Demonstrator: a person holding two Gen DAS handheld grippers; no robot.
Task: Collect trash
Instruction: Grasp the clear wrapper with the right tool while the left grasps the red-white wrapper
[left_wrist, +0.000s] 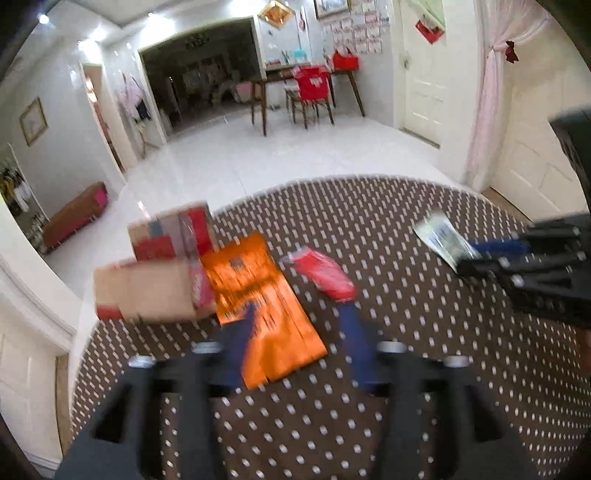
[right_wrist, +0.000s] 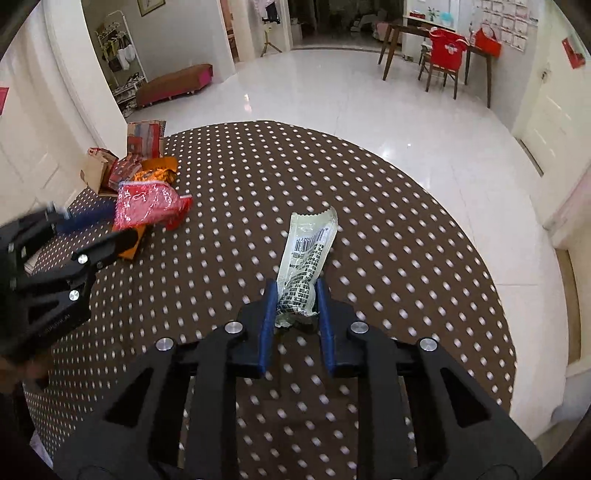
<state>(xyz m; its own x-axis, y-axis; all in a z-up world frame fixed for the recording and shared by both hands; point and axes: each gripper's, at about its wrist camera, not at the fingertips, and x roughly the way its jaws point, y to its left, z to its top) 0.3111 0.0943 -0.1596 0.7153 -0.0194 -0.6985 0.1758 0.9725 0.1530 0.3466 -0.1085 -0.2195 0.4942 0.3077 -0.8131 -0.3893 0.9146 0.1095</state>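
white wrapper (right_wrist: 308, 258) at frame centre is being pinched at its near end by right gripper (right_wrist: 295, 291) | long axis is pointing away | left gripper (left_wrist: 295, 314) is being held open near red wrapper (left_wrist: 325, 275), lower middle of its frame

Motion blur smears the cardboard box (left_wrist: 147, 291) and orange wrapper (left_wrist: 258, 295).

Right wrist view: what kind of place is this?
Most likely a home, an open living and dining area. A round table with a dotted brown cloth stands on glossy white floor tiles; behind are a wooden desk with a red-covered chair, a low brown bench and panelled white doors.
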